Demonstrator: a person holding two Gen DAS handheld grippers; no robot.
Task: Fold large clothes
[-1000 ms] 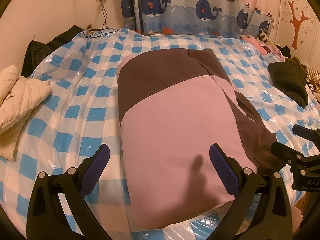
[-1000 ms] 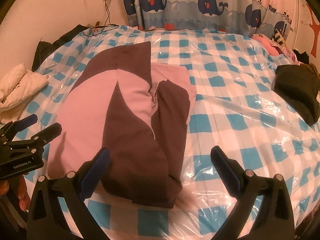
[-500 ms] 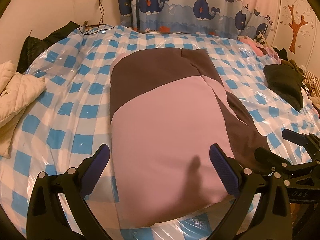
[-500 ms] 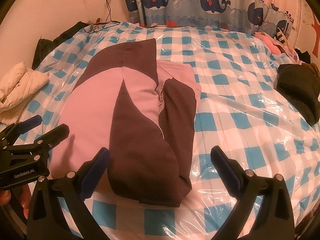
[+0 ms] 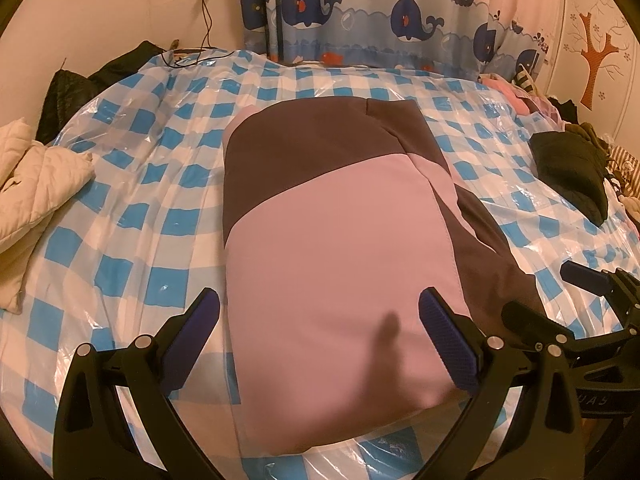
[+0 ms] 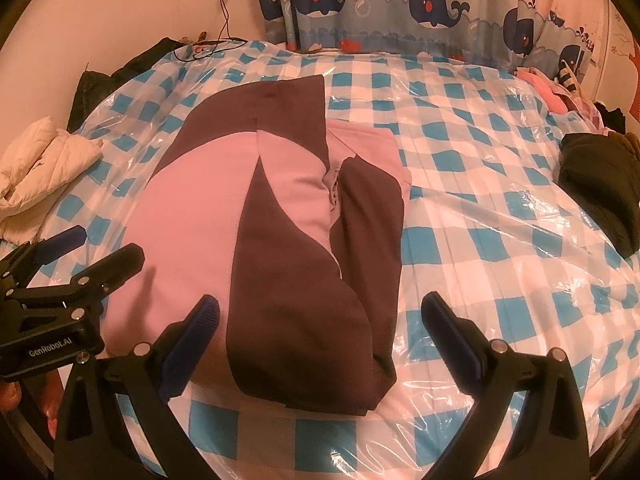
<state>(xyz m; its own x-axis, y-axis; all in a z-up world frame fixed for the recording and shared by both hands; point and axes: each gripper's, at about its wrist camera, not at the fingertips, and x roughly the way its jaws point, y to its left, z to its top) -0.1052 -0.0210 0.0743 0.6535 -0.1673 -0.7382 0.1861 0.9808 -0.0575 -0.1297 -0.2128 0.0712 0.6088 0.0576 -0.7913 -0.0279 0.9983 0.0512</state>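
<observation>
A pink and dark brown garment lies partly folded on the blue checked, plastic-covered bed. In the right wrist view the garment shows a brown sleeve folded over its right side. My left gripper is open and empty, hovering over the garment's near pink end. My right gripper is open and empty over the garment's near brown end. The right gripper also shows at the right edge of the left wrist view. The left gripper also shows at the left edge of the right wrist view.
A cream quilted jacket lies at the bed's left edge. A black garment lies at the right, with more clothes behind it. A dark jacket sits at the far left. A whale-print curtain hangs behind the bed.
Both grippers have drawn back slightly toward the bed's near edge and stayed open. The garment has not moved.
</observation>
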